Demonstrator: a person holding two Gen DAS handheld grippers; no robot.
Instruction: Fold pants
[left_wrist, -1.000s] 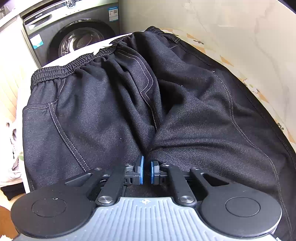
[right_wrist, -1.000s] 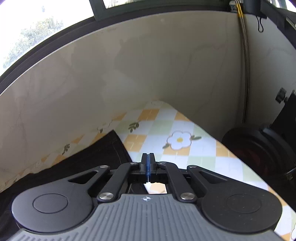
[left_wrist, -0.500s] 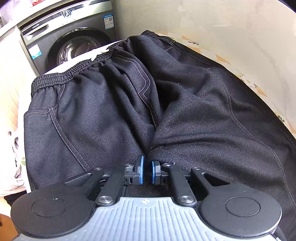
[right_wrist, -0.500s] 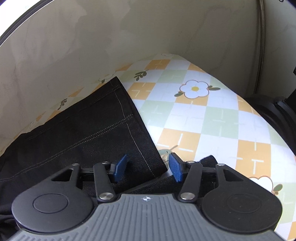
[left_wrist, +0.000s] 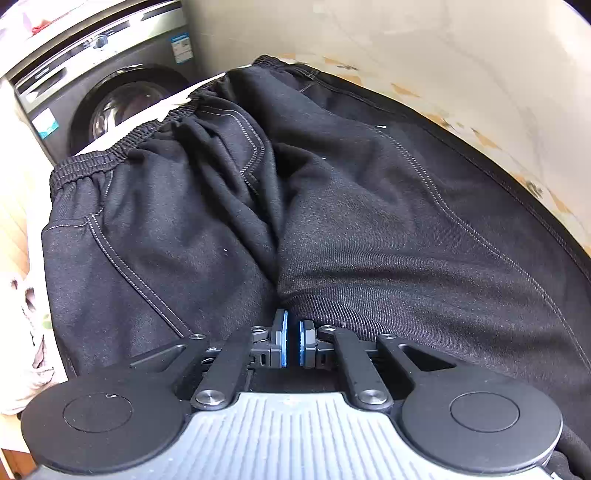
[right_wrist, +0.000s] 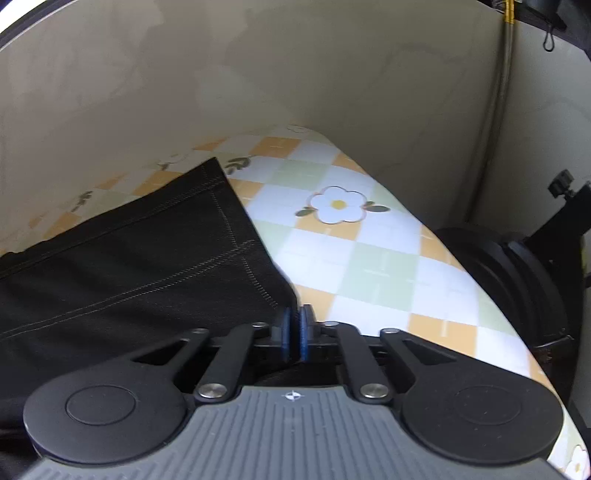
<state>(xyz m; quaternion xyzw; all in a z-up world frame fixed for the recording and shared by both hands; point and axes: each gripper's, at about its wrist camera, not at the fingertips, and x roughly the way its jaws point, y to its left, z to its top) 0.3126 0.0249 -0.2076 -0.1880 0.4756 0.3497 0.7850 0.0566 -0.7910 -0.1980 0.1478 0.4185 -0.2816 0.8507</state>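
Black pants (left_wrist: 332, 206) with pale stitching lie across the table, elastic waistband (left_wrist: 122, 147) at the far left end. My left gripper (left_wrist: 291, 338) is shut on the pants fabric at the crotch, by the near edge. In the right wrist view the leg end (right_wrist: 147, 258) of the pants lies on the checked flower-print tablecloth (right_wrist: 369, 258). My right gripper (right_wrist: 294, 334) is shut on the near corner of the leg hem.
A grey front-loading washing machine (left_wrist: 107, 85) stands beyond the waistband. A pale wall (right_wrist: 258, 74) runs along the table's far side. Pale cloth (left_wrist: 26, 332) hangs at the left. Black round weights (right_wrist: 517, 280) sit right of the table end.
My right gripper opened, came down over the leg hem corner and closed on it. My left gripper kept its hold at the crotch and the pants shifted slightly.
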